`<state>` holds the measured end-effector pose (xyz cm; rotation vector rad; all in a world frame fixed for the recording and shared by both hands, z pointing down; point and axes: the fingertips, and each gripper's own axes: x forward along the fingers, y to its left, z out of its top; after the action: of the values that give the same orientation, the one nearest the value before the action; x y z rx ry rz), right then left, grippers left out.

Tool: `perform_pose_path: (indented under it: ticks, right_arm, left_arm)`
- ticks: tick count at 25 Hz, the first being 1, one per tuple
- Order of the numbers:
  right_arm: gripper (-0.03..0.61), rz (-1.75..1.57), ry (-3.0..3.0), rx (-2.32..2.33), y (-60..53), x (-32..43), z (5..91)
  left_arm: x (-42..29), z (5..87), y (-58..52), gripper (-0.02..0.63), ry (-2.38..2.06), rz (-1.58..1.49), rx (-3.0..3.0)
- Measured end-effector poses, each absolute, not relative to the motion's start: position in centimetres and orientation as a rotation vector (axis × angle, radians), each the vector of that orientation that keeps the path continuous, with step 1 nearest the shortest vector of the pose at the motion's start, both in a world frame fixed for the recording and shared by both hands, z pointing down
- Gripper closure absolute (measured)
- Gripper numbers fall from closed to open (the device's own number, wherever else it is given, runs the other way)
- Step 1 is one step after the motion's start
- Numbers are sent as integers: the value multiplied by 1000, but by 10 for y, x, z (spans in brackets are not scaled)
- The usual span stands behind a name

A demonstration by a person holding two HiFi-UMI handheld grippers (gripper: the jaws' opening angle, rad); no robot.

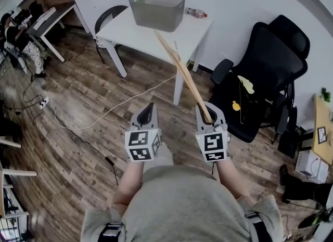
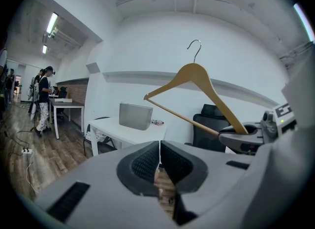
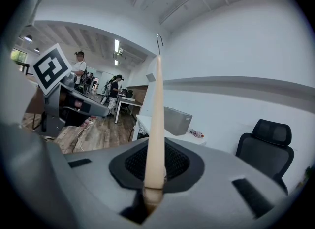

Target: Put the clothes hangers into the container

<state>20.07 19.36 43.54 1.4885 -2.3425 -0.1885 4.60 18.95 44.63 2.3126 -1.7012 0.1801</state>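
A wooden clothes hanger [image 1: 183, 73] with a metal hook rises from my right gripper [image 1: 210, 117], whose jaws are shut on the end of one arm. In the right gripper view the hanger [image 3: 157, 124] stands edge-on between the pads. In the left gripper view the hanger [image 2: 196, 92] shows whole, hook up, held by the right gripper [image 2: 244, 135]. My left gripper [image 1: 148, 115] is shut and holds nothing. The grey container [image 1: 157, 9] stands on the white table [image 1: 125, 30], well ahead of both grippers.
A black office chair [image 1: 260, 74] with small yellow things on its seat stands to the right. A white cable [image 1: 104, 113] runs over the wooden floor. A small bottle [image 1: 196, 12] lies on the table by the container. People stand at desks far left [image 2: 43, 97].
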Motion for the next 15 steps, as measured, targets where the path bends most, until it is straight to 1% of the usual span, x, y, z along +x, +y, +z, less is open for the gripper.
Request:
perform_pose_path:
  ticks: [15]
  right_arm:
    - [538,-198,-2357,1511,64,152,416]
  left_arm:
    - [-7,431,63,603,-1712,162,2313]
